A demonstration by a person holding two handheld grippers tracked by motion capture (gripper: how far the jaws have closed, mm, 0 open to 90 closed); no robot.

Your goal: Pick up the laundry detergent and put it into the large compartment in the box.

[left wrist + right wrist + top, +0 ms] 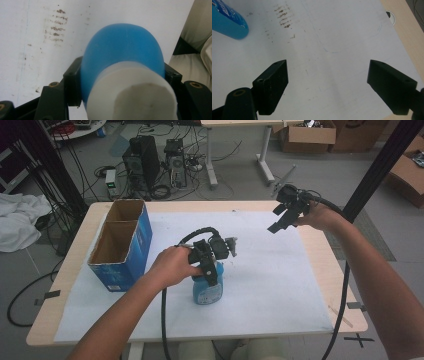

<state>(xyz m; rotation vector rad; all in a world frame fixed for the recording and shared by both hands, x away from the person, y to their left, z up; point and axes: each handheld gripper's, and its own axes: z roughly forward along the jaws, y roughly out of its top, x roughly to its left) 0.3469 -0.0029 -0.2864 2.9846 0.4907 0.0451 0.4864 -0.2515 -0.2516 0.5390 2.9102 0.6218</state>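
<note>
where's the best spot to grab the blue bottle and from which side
Grip the blue bottle at its shoulder just under the white cap, coming from above. It stands upright on the white sheet, and the body narrows there enough to fit between the jaws, as the left gripper shows.

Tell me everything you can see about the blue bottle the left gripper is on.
The blue bottle stands upright on the white sheet near the table's front middle. It looks like smooth plastic, with a rounded blue body, a paler label on its side and a white cap. The left gripper comes down from above, its black jaws pressed on either side of the upper body. Nothing else touches it; the blue box stands apart to its left.
</note>
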